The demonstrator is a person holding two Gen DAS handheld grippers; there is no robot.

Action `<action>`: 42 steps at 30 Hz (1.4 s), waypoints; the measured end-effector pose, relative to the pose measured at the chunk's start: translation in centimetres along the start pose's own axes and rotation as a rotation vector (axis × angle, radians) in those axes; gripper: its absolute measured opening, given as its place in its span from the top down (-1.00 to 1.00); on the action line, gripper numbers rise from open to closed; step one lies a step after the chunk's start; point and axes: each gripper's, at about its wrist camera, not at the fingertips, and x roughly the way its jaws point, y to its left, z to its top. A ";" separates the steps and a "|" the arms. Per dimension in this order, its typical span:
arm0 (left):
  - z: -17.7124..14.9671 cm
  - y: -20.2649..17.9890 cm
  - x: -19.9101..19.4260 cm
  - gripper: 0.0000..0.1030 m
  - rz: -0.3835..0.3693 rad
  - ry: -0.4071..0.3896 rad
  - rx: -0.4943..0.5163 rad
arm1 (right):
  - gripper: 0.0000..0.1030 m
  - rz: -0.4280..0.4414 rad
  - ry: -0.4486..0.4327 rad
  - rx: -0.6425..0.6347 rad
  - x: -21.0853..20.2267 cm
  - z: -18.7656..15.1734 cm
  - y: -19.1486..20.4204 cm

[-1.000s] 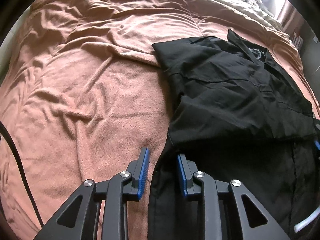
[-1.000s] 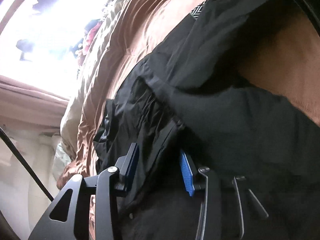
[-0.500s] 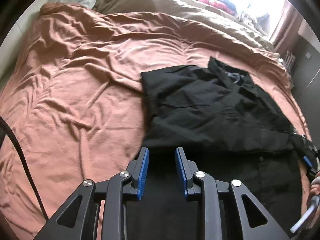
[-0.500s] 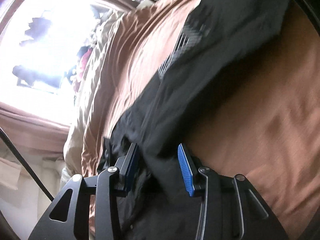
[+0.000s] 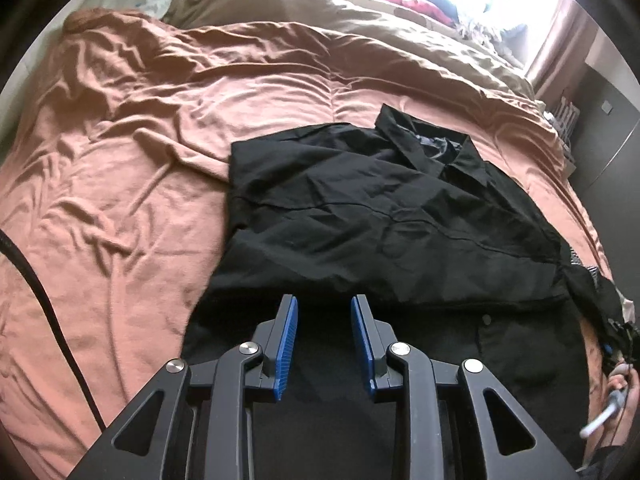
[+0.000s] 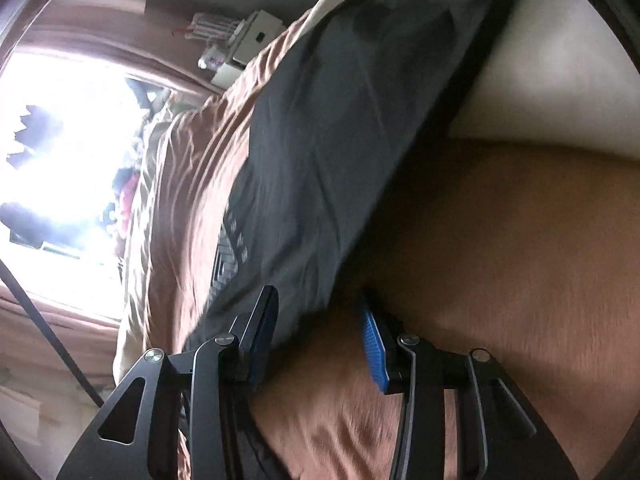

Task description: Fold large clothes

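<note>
Black shirt [image 5: 360, 216] lies partly folded on the bed's rust-orange blanket [image 5: 120, 200], collar toward the window end, one side folded in across the chest, buttoned front hem nearest the camera. Left tool [image 5: 323, 316] hovers over the near hem, blue pads parted by a modest gap; dark cloth shows behind and below the gap, but whether the pads pinch it cannot be told. Right tool [image 6: 318, 316], camera rolled hard sideways: a lifted dark panel of the shirt [image 6: 352, 120] runs down into the gap between its pads, which stand partly apart with cloth against the left pad; frame is blurred. Tan duvet [image 5: 320, 12] heaped beyond. A hand [image 5: 618, 396] shows at the right edge of the left view.
</note>
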 end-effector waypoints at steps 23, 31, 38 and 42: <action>-0.6 -1.0 -1.3 0.41 -0.095 -0.005 -0.026 | 0.96 0.373 -0.094 -0.425 -6.7 -11.8 13.1; -0.9 -0.1 -1.1 0.41 -0.160 0.005 -0.058 | 0.96 0.404 -0.023 -0.666 -6.7 -17.1 18.6; -0.7 1.1 -0.8 0.41 -0.171 0.014 -0.078 | 0.96 0.317 0.093 -0.905 1.6 -21.3 22.2; -0.7 1.9 -0.5 0.41 -0.197 0.019 -0.117 | 0.96 0.193 0.216 -0.960 5.5 -23.5 23.3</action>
